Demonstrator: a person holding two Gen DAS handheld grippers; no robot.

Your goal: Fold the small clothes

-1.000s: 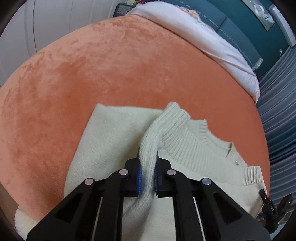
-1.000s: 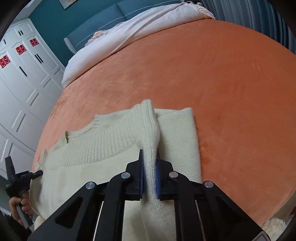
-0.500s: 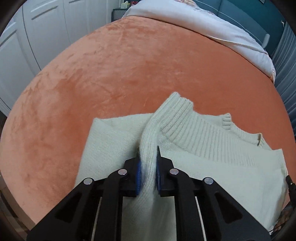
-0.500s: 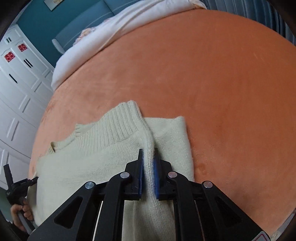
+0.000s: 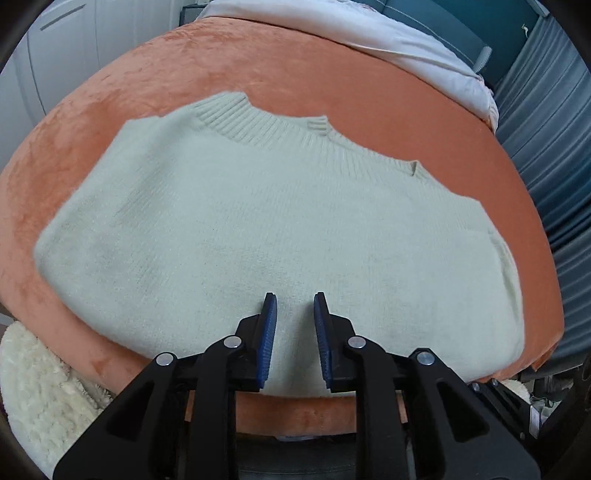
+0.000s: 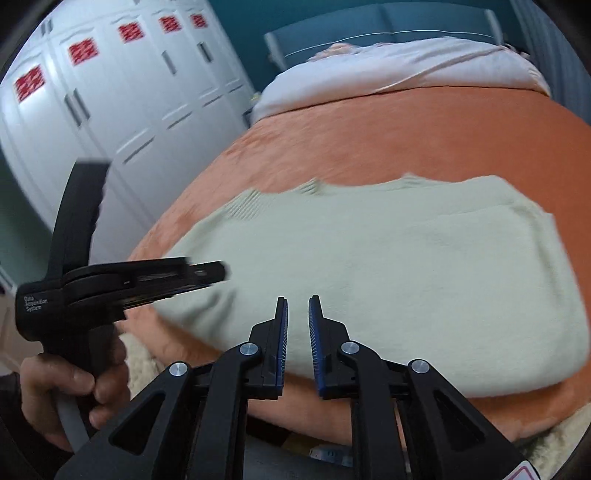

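Note:
A cream knit sweater (image 5: pixel 280 229) lies folded flat on the orange bed cover (image 5: pixel 332 92), its ribbed edge at the far side. My left gripper (image 5: pixel 294 299) is open and empty, just above the sweater's near edge. In the right wrist view the same sweater (image 6: pixel 406 266) lies flat; my right gripper (image 6: pixel 297 301) is open and empty over its near edge. The left gripper (image 6: pixel 207 273) shows there from the side, held in a hand, at the sweater's left end.
A white duvet (image 5: pixel 369 33) lies across the far end of the bed. White wardrobe doors (image 6: pixel 110 99) stand to the left. A fluffy cream rug (image 5: pixel 40 398) lies on the floor by the bed's near edge. Blue curtains (image 5: pixel 554 129) hang at the right.
Both grippers have let go of the sweater's ribbed edge and pulled back toward the near edge of the bed. The sweater now lies flat, folded over.

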